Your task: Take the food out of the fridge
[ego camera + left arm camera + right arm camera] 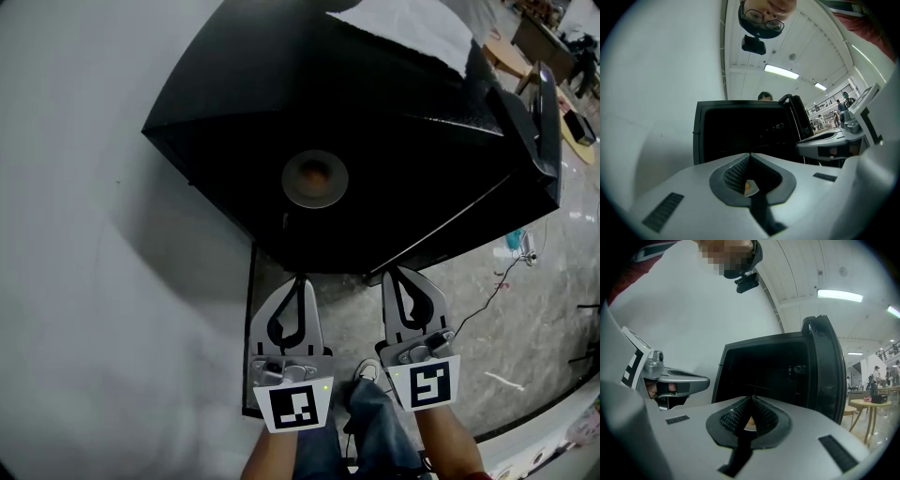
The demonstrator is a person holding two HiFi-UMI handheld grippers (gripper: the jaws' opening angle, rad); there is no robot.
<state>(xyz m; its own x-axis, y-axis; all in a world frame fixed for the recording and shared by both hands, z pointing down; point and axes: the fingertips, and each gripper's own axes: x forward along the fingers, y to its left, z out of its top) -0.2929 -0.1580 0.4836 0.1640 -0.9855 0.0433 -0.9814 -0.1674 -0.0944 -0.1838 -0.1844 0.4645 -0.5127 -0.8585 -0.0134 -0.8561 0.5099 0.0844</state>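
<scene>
A small black fridge (394, 141) stands open on the floor against a white wall, its door (542, 112) swung out to the right. Inside it, in the dark, lies a round plate with an orange piece of food (315, 177). Both grippers are held side by side just in front of the fridge, pointing at it. My left gripper (298, 278) is shut and empty, and so is my right gripper (401, 272). In the left gripper view the plate of food (748, 186) peeks through the hollow behind the closed tips (750, 154). The right gripper view shows the food (750, 422) the same way.
The white wall (84, 234) runs along the left. A cable (487, 300) and small items lie on the grey floor at the right. Wooden tables (867, 408) and distant people stand beyond the door (825, 366). The person's legs (375, 422) are below the grippers.
</scene>
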